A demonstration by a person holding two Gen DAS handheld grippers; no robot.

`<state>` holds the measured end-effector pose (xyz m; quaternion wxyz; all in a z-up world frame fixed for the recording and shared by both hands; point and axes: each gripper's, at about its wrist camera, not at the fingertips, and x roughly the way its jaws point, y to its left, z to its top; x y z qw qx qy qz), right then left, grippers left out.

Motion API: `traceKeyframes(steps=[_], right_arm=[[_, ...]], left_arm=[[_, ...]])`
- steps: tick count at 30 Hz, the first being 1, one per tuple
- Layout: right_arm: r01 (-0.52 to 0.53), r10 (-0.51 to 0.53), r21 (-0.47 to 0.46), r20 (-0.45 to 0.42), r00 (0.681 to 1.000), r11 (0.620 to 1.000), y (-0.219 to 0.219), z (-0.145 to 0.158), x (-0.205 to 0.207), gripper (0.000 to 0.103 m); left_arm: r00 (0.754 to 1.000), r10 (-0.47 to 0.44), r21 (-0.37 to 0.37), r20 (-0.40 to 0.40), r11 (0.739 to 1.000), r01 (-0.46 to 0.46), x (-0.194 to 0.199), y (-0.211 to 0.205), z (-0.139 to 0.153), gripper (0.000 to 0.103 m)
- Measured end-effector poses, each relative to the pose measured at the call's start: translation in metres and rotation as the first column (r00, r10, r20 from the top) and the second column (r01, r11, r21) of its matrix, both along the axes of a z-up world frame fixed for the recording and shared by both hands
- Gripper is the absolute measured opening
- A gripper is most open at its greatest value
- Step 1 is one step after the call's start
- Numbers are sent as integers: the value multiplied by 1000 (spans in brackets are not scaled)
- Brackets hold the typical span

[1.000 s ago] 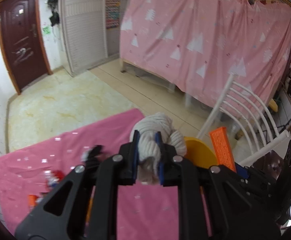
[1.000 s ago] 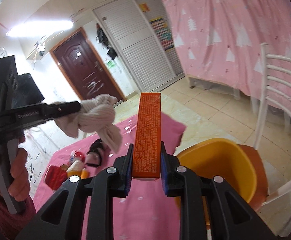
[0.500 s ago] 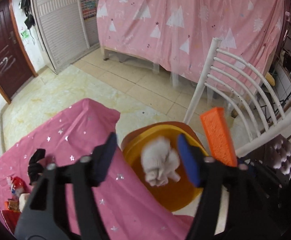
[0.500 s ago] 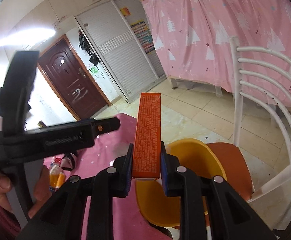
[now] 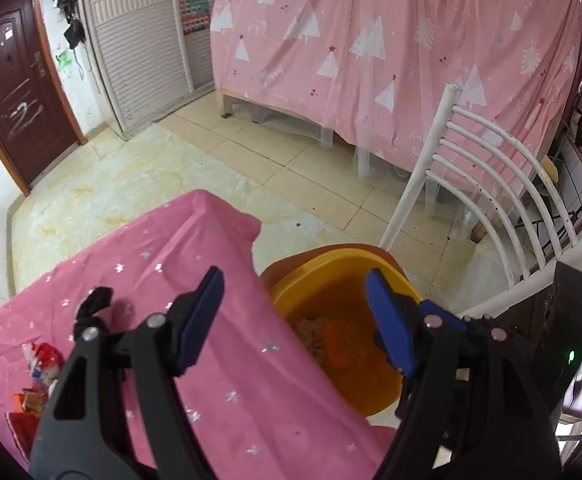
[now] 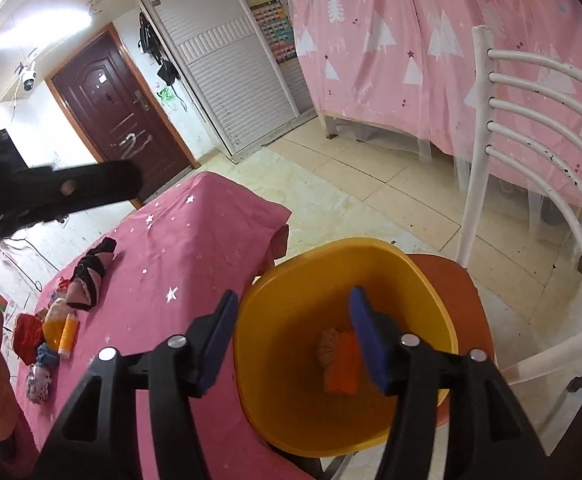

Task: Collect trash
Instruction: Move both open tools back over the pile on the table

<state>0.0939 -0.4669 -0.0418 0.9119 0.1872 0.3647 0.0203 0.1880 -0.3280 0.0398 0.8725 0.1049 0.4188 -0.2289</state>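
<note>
Over the basin [image 6: 431, 280]: both drops done; right claw [image 6: 291, 334] just opened, empty; left claw [image 5: 295, 320] wide
next: bench's far-left corner, wrappers [image 6: 31, 330]

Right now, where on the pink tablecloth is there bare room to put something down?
The pink tablecloth is bare from its far corner to the edge beside the yellow basin, past the black-and-pink cloth bundle. The near left side is crowded: an orange bottle, red wrappers and small scraps.
</note>
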Motion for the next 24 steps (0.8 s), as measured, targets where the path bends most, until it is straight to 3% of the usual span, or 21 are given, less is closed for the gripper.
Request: traceKeyframes(steps=[13, 24], right_arm=[[-91, 93, -52, 44, 995, 995, 47, 33, 13, 57], [-194, 199, -89, 58, 978, 977, 106, 53, 27, 63]], left_arm=[[997, 56, -29, 52, 998, -54, -13, 53, 27, 70], [978, 194, -26, 81, 981, -192, -23, 150, 42, 74]])
